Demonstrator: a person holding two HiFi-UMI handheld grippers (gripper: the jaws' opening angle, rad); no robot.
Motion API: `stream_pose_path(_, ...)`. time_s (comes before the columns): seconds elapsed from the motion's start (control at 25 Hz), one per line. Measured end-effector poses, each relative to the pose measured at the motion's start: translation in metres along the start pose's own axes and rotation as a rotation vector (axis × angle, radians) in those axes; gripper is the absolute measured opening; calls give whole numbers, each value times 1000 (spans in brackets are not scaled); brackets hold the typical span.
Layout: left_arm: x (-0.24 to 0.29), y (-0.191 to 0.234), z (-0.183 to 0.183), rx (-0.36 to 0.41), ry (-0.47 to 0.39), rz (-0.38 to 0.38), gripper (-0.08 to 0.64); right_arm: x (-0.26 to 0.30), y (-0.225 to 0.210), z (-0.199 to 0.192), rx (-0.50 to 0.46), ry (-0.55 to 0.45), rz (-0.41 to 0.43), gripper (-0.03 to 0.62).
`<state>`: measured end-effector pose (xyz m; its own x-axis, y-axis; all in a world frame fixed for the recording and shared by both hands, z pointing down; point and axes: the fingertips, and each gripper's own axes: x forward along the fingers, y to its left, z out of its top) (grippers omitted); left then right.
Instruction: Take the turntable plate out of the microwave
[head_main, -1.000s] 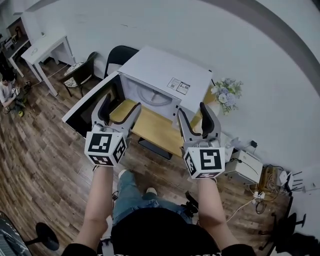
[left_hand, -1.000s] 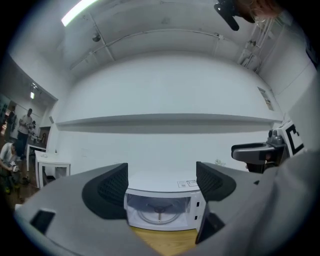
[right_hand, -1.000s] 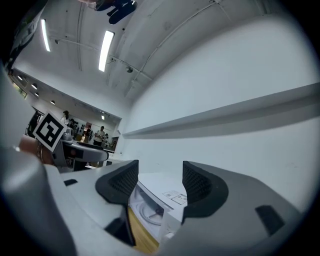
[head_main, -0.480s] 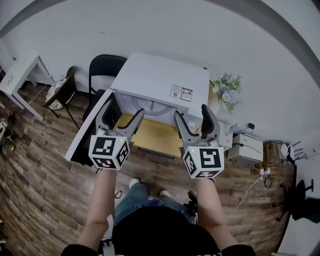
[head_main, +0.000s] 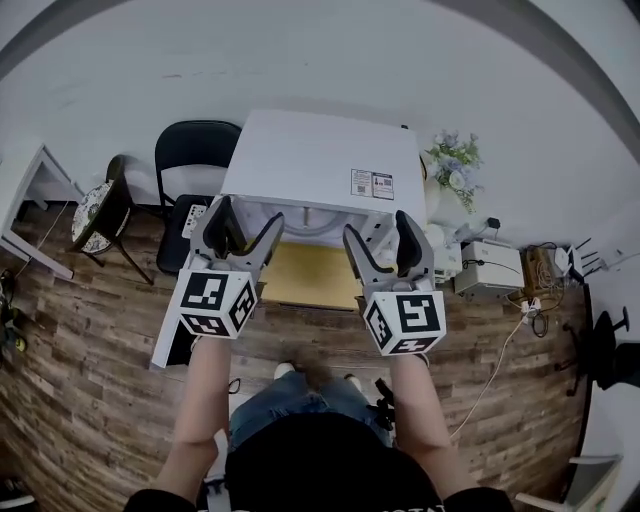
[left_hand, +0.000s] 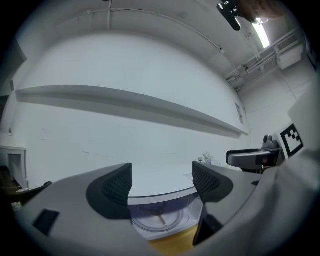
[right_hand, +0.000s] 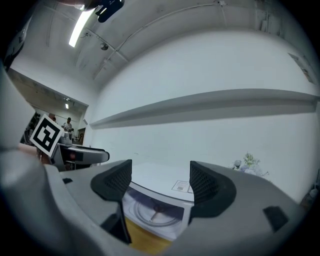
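The wood-plank floor (head_main: 90, 400) filled the lower frame of the head view and the white wall (head_main: 300, 60) the top. Over the last second the view had swung round. The microwave (head_main: 320, 160), which had sat at a slant in the upper middle, was now square-on and centred. The desk and the seated person at the far left had dropped out of sight. The black chair (head_main: 190, 150) stood just left of the microwave, with the flowers (head_main: 448, 160) at its right.

The microwave door (head_main: 168, 340) hung open down the left of the frame. The yellow wooden top (head_main: 305, 275) showed below the cavity mouth.

Both grippers had come in closer and were level with the opening. The left gripper (head_main: 248, 222) stood at its left edge and the right gripper (head_main: 378, 235) at its right. The left jaws had just been closing a little, and the right jaws had just been opening. Both pairs stood released and wide, with only air between the pads.

The turntable plate (left_hand: 159, 219) was still on its hub on the cavity floor. It was framed between the jaws in both gripper views (right_hand: 152, 212), well apart from the pads.

Judging by this, the approach was lined up but the reach inside had not begun, so nothing of the removal itself was done.
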<state>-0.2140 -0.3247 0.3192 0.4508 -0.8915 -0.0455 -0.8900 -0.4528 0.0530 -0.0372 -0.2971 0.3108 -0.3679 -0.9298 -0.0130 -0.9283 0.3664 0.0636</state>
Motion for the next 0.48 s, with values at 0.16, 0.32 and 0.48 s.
stream_pose_path(0.16,4,-5,-19,-20,27,-53,371,3,8,-17,17,41,-12,354)
stream_pose_path(0.32,7,-16,-40,-47,59,-97,360,5,14,-36,11,94,-19,354)
stream_pose_path(0.48,12,-21,-63,-80,105,-117,350,10,21,-61,27,148,-1,353)
